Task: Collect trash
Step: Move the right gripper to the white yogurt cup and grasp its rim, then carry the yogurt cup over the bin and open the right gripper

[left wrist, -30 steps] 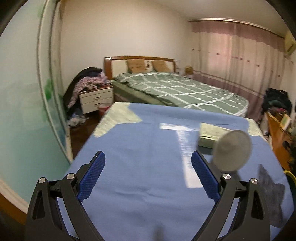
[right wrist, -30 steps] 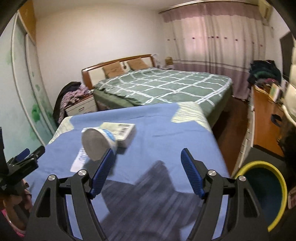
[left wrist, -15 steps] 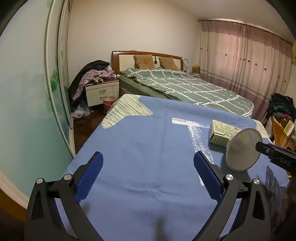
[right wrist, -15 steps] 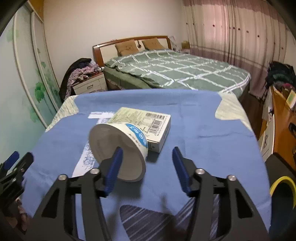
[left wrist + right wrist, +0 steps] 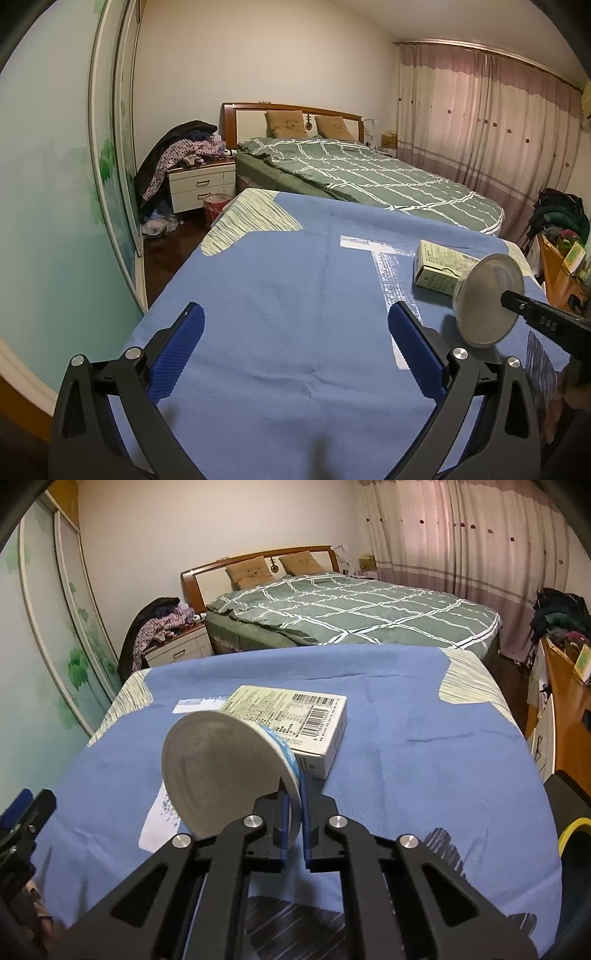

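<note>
A white paper cup with a blue band (image 5: 225,764) lies on its side on the blue cloth, its mouth facing me. My right gripper (image 5: 293,794) is shut on the cup's rim. Behind the cup lies a pale green carton with a barcode (image 5: 295,716), and a white paper strip (image 5: 159,812) lies flat under the cup. In the left wrist view the cup (image 5: 487,299) and carton (image 5: 439,267) sit at the right. My left gripper (image 5: 295,343) is open and empty over bare blue cloth, left of the cup.
The blue cloth (image 5: 424,757) covers a table. A yellow-rimmed bin (image 5: 574,834) stands at the right, below the table edge. A green bed (image 5: 369,177), a nightstand (image 5: 201,184) piled with clothes and an orange desk (image 5: 565,701) lie beyond.
My right gripper has moved forward to the cup and closed on its rim. My left gripper has stayed open, shifting slightly.
</note>
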